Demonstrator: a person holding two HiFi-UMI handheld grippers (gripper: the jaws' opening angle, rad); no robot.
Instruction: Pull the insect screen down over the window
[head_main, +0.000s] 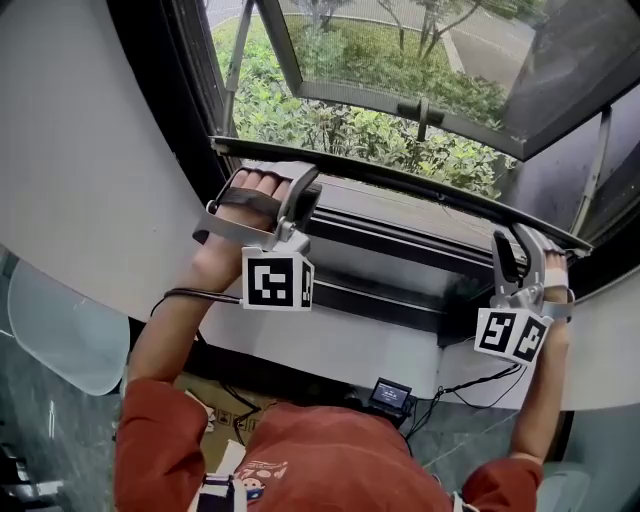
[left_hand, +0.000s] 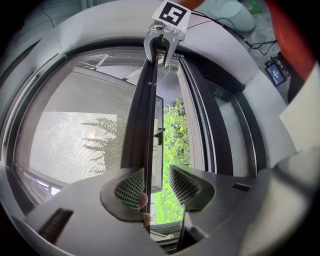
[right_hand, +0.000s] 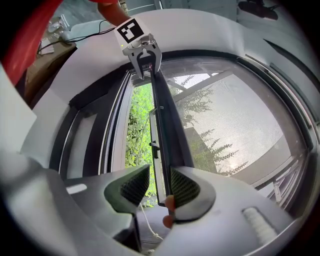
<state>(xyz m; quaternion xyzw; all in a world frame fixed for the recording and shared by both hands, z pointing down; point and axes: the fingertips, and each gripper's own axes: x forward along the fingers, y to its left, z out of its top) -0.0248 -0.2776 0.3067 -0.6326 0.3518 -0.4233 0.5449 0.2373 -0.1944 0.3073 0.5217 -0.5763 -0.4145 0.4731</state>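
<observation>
Fingers wide on left gripper (left_hand: 152, 187) and right gripper (right_hand: 160, 187); dark metal pull bar of insect screen (left_hand: 141, 115) loose between. Risk: uneven pull tilts bar, screen jams.

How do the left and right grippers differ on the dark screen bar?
The grey left gripper straddles the dark screen bar's left end, the grey right gripper its right end. The bar lies against the left gripper's left-hand pad, but the right gripper's right-hand pad. Both stand open, the bar between their jaws.

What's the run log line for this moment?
insect screen: partly drawn | left tool: open, astride pull bar | right tool: open, astride same bar
</observation>
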